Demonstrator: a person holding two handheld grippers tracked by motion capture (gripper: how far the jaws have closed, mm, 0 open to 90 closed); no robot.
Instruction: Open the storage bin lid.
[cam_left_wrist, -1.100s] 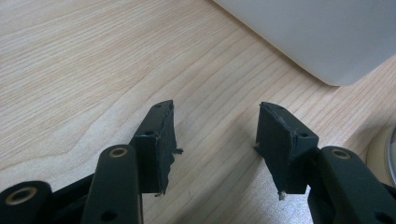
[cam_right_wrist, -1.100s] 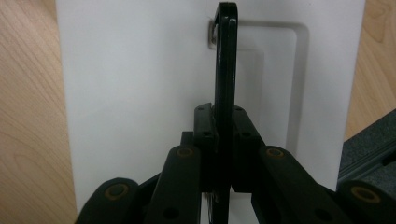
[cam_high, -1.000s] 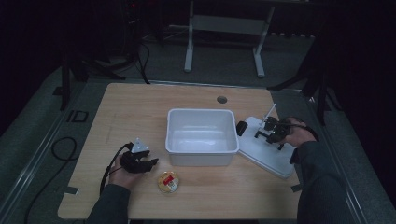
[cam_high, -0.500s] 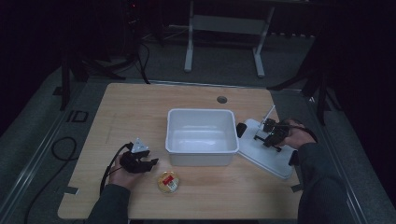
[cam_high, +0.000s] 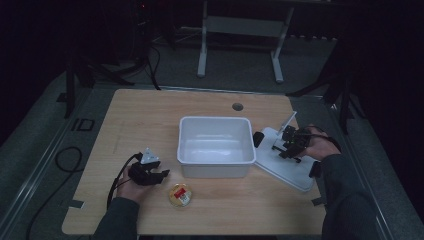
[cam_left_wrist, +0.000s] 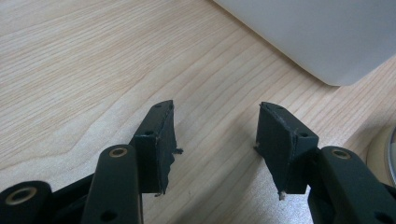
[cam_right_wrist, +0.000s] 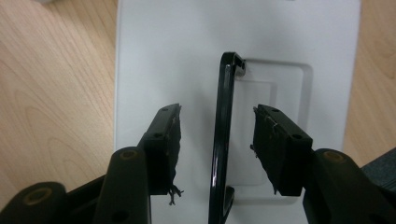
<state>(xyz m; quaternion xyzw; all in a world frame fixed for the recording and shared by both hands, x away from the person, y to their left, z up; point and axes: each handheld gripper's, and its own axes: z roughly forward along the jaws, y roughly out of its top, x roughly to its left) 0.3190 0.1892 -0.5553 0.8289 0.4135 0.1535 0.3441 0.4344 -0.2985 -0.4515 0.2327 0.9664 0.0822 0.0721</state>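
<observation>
Your right gripper (cam_high: 280, 145) sits over the white lid (cam_high: 285, 167), which lies flat on the tabletop (cam_high: 150, 115) just right of the white bin (cam_high: 215, 140), its near edge touching or nearly touching the bin wall. The lid's black wire handle (cam_right_wrist: 222, 135) stands up between the jaws; they've just been opening and the pads are clear of it on both sides, so it's released, not gripped.

Handling, my read: the lid is thin rigid plastic, light, probably slick on the flat faces. The handle is the only good grip point. It's a narrow bail that looks hinged at its ends, so expect the lid to swing under it. Take it mid-span, jaws square across the wire.

Your left gripper (cam_high: 162, 175) rests on the tabletop front-left of the bin, jaws half apart with nothing between them, just bare wood in the left gripper view.

Around: a small round container with a red label (cam_high: 180, 195) sits near the front edge, just beside the left gripper. The bin looks empty. In the way: the bin wall next to the lid if you carry it left; lift clear first.
</observation>
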